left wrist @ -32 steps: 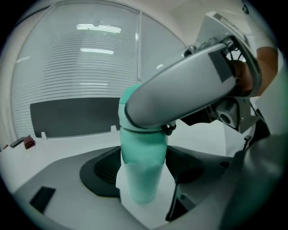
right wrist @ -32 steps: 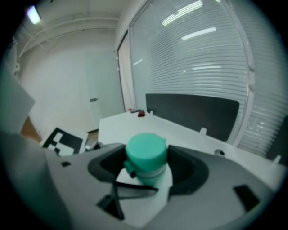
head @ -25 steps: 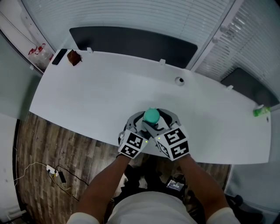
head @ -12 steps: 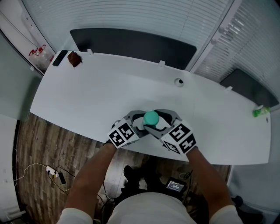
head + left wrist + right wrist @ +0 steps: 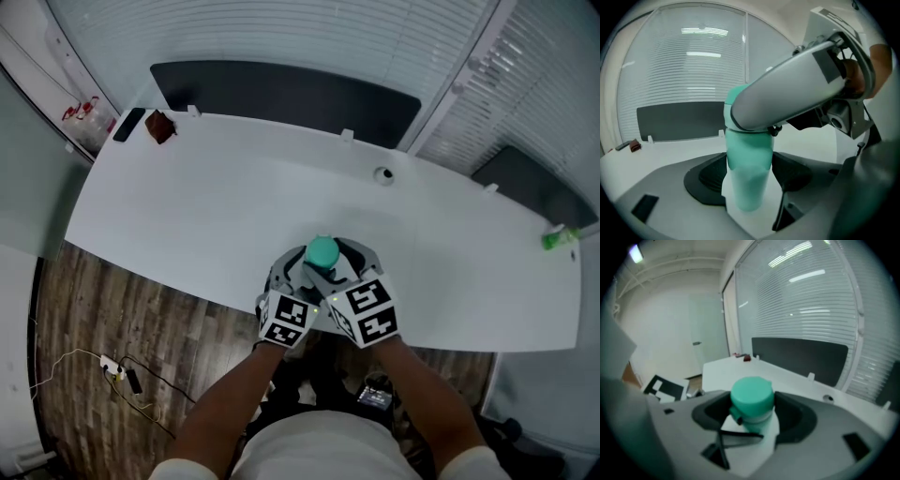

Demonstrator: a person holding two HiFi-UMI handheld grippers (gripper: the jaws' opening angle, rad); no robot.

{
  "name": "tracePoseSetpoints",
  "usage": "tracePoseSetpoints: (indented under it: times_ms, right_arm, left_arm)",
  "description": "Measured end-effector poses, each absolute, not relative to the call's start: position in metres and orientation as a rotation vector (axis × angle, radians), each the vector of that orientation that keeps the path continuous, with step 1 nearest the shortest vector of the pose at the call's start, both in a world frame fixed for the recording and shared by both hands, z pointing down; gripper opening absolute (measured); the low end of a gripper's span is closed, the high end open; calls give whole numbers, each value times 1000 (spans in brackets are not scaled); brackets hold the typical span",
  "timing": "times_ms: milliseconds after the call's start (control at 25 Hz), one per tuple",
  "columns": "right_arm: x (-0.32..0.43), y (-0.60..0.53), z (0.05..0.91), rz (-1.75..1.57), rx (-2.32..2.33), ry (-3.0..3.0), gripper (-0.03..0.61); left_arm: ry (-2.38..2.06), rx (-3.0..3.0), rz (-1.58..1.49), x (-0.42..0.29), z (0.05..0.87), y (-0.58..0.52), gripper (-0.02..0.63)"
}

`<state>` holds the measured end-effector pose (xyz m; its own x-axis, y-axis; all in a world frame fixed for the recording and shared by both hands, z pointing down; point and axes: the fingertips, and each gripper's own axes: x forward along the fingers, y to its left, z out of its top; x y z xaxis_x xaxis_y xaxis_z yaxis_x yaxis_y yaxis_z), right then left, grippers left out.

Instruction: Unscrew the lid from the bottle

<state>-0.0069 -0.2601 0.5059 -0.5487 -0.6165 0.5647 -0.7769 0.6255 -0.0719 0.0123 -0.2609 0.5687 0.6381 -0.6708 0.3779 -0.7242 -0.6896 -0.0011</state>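
A mint-green bottle (image 5: 747, 180) with a green screw lid (image 5: 323, 249) stands upright near the front edge of the white table (image 5: 187, 206). My left gripper (image 5: 291, 270) is shut on the bottle's body, its dark pads (image 5: 707, 180) pressing both sides. From the right, my right gripper (image 5: 351, 262) is shut on the lid (image 5: 752, 396), with a pad on each side of it. In the left gripper view, the right gripper's grey jaw crosses over the top of the bottle and hides the lid. The two marker cubes sit close together below the bottle.
A black phone (image 5: 127, 122) and a brown object (image 5: 159, 125) lie at the table's far left corner. A cable hole (image 5: 384, 173) is behind the bottle. A green item (image 5: 561, 238) lies at the right edge. Dark panels stand behind the table. Cables lie on the wooden floor (image 5: 103, 319).
Half a second ago the marker cubes were spread wide apart; now both have swung back close together below the bottle, much as one second ago. The bottle stays in place.
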Motion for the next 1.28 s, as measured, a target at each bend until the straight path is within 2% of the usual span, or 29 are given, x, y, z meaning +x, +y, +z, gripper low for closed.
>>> tracePoseSetpoints:
  times_ms: [720,1040,1280]
  right_arm:
    - [-8,-255,505,338,815,-2415,305]
    - [-7,-256,507,365,960,-2376,304]
    - [-8,-259,507,365,1036,-2355,302]
  left_arm:
    - [-615,2885,630,14,571,-252,292]
    - [-994,2782,574,6,566,-253,293]
    - [-1091,2724,561,8,567,-256,293]
